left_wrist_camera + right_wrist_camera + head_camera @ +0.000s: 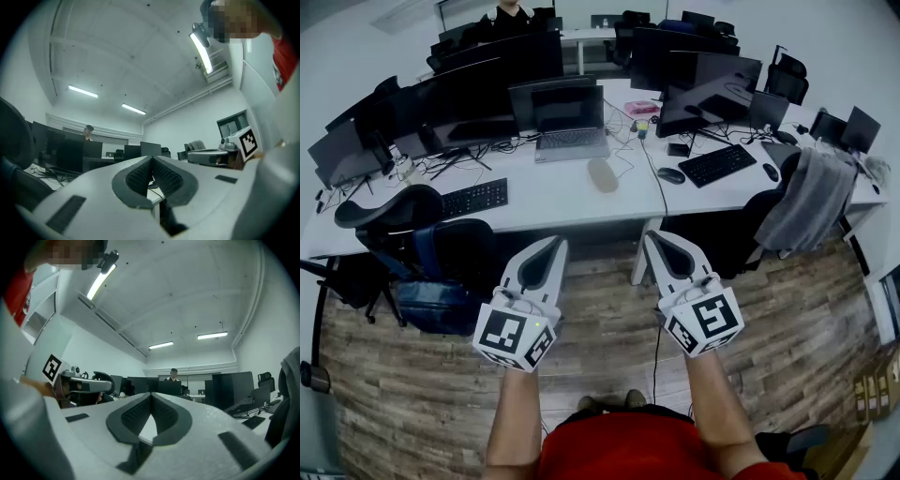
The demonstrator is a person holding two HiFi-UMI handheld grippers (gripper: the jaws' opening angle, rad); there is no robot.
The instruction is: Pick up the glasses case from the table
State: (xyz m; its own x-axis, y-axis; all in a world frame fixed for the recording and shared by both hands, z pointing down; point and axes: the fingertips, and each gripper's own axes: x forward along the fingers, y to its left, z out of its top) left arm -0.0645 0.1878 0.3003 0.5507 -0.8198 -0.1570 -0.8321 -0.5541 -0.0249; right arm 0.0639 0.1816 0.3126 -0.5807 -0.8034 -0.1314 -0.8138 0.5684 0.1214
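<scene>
The glasses case is a beige oval lying on the white desk, just right of the laptop. Both grippers hover over the wooden floor, short of the desk's near edge and pointing toward it. My left gripper is shut with nothing between its fingers, and its tips meet in the left gripper view. My right gripper is also shut and empty, as the right gripper view shows. The case does not show in either gripper view.
Keyboards, a mouse, cables and several monitors crowd the desk. A black chair and a blue bag stand at the left. A grey jacket hangs on a chair at the right. A person sits at the back.
</scene>
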